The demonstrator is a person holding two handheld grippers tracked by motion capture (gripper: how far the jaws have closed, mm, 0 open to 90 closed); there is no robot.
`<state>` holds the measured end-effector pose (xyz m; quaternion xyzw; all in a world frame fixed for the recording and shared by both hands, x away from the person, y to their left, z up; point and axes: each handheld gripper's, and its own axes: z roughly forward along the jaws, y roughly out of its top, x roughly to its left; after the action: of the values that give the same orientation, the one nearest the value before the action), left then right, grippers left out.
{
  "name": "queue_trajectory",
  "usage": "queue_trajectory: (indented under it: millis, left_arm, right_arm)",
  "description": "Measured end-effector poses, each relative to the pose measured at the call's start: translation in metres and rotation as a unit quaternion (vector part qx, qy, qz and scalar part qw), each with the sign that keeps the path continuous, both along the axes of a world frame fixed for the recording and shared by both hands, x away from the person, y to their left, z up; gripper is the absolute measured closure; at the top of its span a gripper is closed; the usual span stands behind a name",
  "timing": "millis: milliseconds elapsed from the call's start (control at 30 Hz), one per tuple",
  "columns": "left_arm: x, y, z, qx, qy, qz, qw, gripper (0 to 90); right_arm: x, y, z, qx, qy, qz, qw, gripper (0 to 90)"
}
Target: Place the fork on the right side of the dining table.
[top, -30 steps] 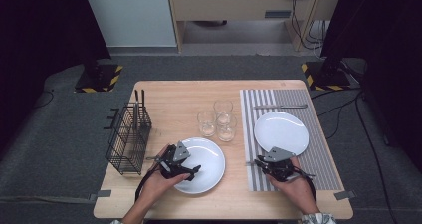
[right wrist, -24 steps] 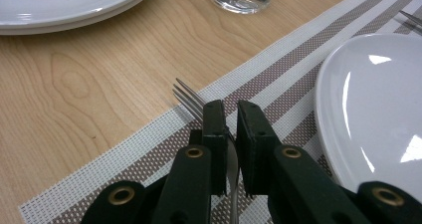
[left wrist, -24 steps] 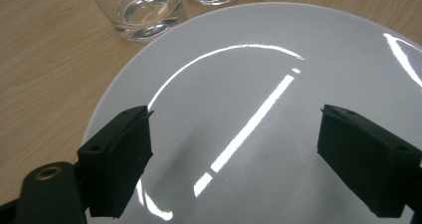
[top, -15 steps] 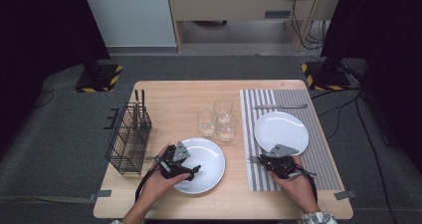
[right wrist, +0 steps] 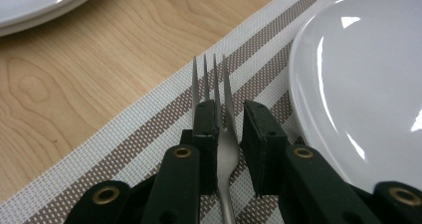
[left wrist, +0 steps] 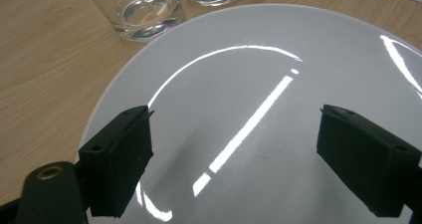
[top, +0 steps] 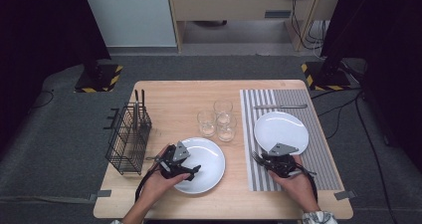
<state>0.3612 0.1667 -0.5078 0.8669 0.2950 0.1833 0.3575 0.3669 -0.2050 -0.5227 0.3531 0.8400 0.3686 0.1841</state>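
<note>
Wooden table (top: 179,97) with dark floor all round; its far half is bare wood, while the near half is crowded. On the right lies a striped mat (top: 288,98) carrying a plate (top: 281,129), with a knife (top: 279,106) on the mat's far end. The right gripper (top: 263,160) sits near the mat's near left edge, its jaws pinching a fork (right wrist: 214,92) by the neck; the tines point out over the mat beside the plate's rim, and whether they touch the mat is hard to judge. The left gripper (top: 191,170) hovers over a second plate (top: 209,157), jaws spread wide with nothing between them. Three glasses (top: 219,119) crowd just beyond that plate. A wire basket (top: 127,139) stands at the left edge.
</note>
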Motion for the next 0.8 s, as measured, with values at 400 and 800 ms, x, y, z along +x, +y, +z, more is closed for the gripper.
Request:
queue_trajectory:
  millis: [400,800]
  left_arm:
    - [0.000,0.000,0.000,0.000,-0.001,0.000,1.0000,13.5]
    - [0.000,0.000,0.000,0.002,-0.001,0.000,1.0000,13.5]
  right_arm:
    - [0.010,0.017,0.005,0.001,-0.014,0.008,0.9999,57.7]
    - [0.015,0.020,-0.001,-0.007,-0.003,0.014,0.9999,60.8]
